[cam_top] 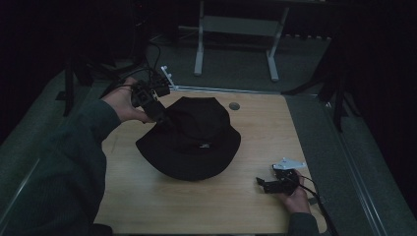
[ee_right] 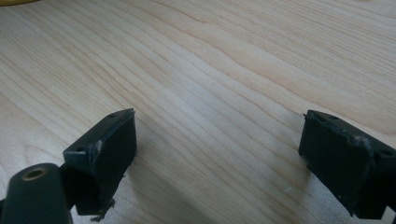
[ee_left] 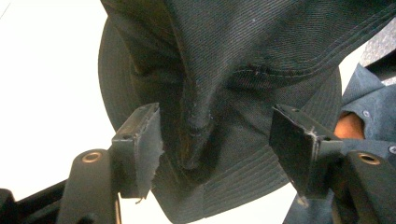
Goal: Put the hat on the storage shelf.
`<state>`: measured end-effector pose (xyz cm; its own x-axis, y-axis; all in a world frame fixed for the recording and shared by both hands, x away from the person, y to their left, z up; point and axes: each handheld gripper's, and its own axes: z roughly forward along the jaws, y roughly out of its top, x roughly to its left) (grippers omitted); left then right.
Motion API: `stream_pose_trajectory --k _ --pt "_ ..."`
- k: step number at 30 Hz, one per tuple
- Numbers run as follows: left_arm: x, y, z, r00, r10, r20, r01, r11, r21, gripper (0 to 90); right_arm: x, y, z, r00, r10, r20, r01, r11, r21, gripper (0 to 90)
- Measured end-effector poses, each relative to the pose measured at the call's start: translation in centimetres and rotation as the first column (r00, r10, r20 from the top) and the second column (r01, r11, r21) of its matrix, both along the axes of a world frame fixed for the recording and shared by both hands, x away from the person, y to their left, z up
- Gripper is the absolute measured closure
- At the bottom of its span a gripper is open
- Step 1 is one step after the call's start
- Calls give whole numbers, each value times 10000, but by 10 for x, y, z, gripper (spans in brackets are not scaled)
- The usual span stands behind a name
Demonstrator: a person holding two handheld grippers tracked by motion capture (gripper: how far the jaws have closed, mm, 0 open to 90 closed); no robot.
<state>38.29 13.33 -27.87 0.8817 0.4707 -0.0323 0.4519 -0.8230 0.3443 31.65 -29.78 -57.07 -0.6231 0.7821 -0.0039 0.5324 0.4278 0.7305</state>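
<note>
A black bucket hat (cam_top: 192, 142) lies crown up in the middle of the wooden table (cam_top: 196, 206). My left gripper (cam_top: 164, 120) is at the hat's back left edge, pointing down onto it. In the left gripper view a raised fold of the hat (ee_left: 224, 56) stands between the two jaws of the left gripper (ee_left: 219, 135), which are wide apart with the pads off the cloth. Near the front right of the table my right gripper (cam_top: 260, 186) rests low, and in its own view the right gripper (ee_right: 219, 144) is open with only bare wood (ee_right: 210, 60) between the jaws.
A round cable hole (cam_top: 234, 105) sits at the table's back edge, right of the hat. A metal stand (cam_top: 236, 44) is on the floor behind the table. A person's sleeve (ee_left: 369, 107) shows beyond the hat brim. Bare wood lies in front of the hat.
</note>
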Motion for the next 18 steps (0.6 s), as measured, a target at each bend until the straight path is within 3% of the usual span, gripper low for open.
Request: stream_pose_trajectory --k 10,18 --pt "-2 13 3 9988 383 311 -377 9991 -195 284 0 0 0 10000 -10 -9 10 10000 11 111" --pt "-5 27 8 9947 805 640 -760 9947 -693 289 0 0 0 10000 -13 -14 13 10000 8 111"
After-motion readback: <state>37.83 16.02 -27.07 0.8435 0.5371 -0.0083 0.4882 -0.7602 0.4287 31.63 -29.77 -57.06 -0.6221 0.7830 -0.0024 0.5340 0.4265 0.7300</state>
